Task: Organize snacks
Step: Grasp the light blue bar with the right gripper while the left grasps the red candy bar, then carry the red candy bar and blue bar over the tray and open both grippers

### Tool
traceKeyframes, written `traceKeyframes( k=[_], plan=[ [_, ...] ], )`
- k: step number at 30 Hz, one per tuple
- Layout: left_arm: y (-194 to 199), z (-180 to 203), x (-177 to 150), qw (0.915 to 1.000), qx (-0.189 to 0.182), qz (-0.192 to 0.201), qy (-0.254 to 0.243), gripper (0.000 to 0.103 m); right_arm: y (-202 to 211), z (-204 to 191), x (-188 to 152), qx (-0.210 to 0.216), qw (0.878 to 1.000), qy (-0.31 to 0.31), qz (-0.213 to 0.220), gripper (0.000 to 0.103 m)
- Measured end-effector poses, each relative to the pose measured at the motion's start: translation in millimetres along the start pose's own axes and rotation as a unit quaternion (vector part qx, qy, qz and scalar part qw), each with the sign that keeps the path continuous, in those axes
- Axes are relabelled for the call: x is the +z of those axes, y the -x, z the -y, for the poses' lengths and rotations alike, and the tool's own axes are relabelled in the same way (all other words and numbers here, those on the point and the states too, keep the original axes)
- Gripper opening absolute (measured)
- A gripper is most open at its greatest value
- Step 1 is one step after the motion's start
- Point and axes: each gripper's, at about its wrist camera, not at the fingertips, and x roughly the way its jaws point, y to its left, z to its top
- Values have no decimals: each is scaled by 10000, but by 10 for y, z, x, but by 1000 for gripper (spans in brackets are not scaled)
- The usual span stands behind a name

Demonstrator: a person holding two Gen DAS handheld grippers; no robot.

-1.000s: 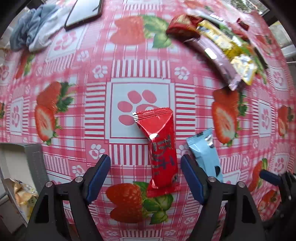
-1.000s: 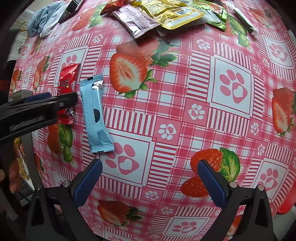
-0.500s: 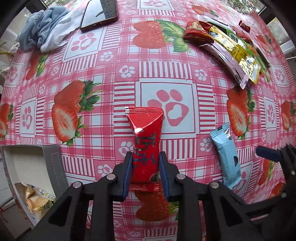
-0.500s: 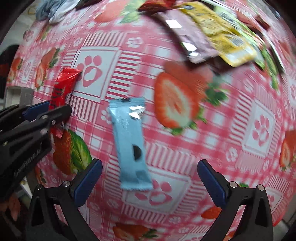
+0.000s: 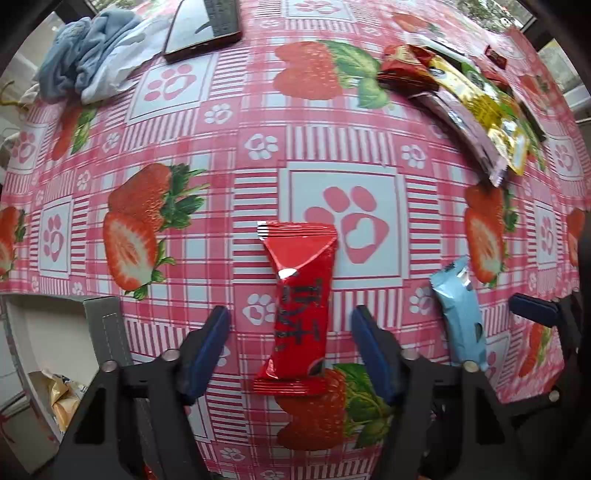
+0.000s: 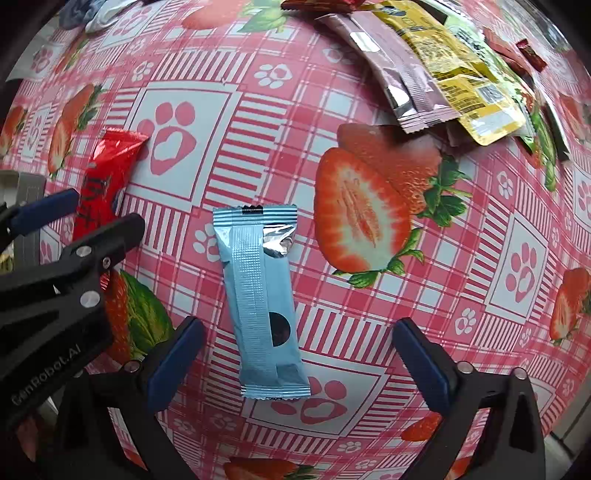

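Red packet (image 5: pixel 299 306) flat on tabletop (image 5: pixel 221 177), between left gripper (image 5: pixel 291 343) fingers, half-wide and just reopened, pads clear of it. Blue packet (image 6: pixel 260 299) just right of red one, between right gripper (image 6: pixel 299 354) fingers: wide, just narrowed a little, nothing held. Best squared across each packet's middle, then closed evenly to avoid crushing. Grey box (image 5: pixel 103 332) left of red packet, likely destination. Snack pile (image 5: pixel 465 103) far right of it, phone (image 5: pixel 203 26) and cloth (image 5: pixel 85 55) far left. Grippers close together; collision risk.
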Motion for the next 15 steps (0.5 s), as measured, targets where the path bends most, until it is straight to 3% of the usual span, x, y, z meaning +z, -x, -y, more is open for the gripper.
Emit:
traceKeyframes(
  k=[1, 2, 3, 4, 5, 7, 11, 15],
  plan=[
    [27, 3, -6, 10000, -14, 22, -74, 51, 20, -14, 16, -3, 10000, 21, 67, 88],
    [50, 10, -11, 9998, -37, 46, -169, 34, 28, -7, 25, -6, 9999, 71, 122, 72],
    [68, 17, -18, 9997, -69, 44, -229, 27, 92, -59, 25, -16, 9996, 182, 228, 61],
    [91, 23, -40, 9995, -154, 20, -259, 23, 137, -95, 18, -16, 9993, 243, 285, 35],
    [102, -7, -58, 9993, -292, -11, -246, 22, 165, -125, 23, 5, 9992, 277, 301, 26],
    [116, -48, -120, 9987, -474, -53, -184, 22, 176, -137, 35, 52, 9994, 207, 283, 26],
    [228, -86, -385, 9974, -649, 86, -303, 22, 189, -41, -50, 780, 9967, -113, 201, 26],
    [330, -107, -707, 9956, -795, 119, -490, 22, 195, 18, -283, 995, 9945, -321, 98, 26]
  ],
)
